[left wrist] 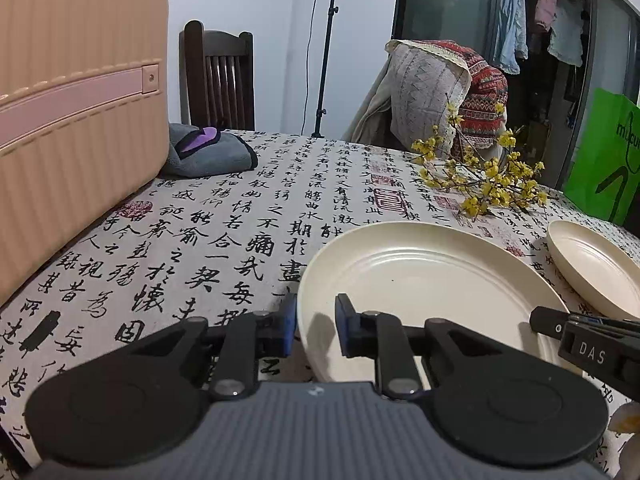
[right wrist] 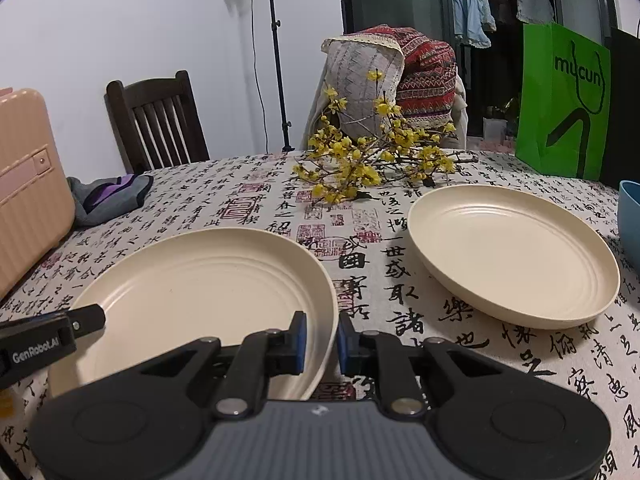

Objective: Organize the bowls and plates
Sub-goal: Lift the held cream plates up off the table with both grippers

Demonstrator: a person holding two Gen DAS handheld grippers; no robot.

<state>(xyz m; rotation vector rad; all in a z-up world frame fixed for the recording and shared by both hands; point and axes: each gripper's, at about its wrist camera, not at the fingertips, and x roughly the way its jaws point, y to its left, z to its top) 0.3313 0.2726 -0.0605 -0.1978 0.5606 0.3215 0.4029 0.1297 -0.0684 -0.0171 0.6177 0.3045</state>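
Note:
A cream plate [left wrist: 420, 276] [right wrist: 200, 280] lies on the calligraphy tablecloth [left wrist: 200, 240], close in front of me. My left gripper [left wrist: 316, 320] is shut on its left rim, one blue pad outside and one inside. On the opposite rim my right gripper [right wrist: 323, 338] is shut in the same way. Each gripper's black finger also shows at the plate's edge in the other wrist view. A second cream plate [left wrist: 592, 268] [right wrist: 516, 248] sits apart to the right. A blue bowl [right wrist: 630, 220] peeks in at the far right edge.
A pink suitcase [left wrist: 72, 120] stands on the table's left side, with a grey and purple cloth [left wrist: 208, 152] behind it. A yellow flower branch [right wrist: 372, 160] lies beyond the plates. A green bag [right wrist: 564, 100] and chairs stand at the far edge.

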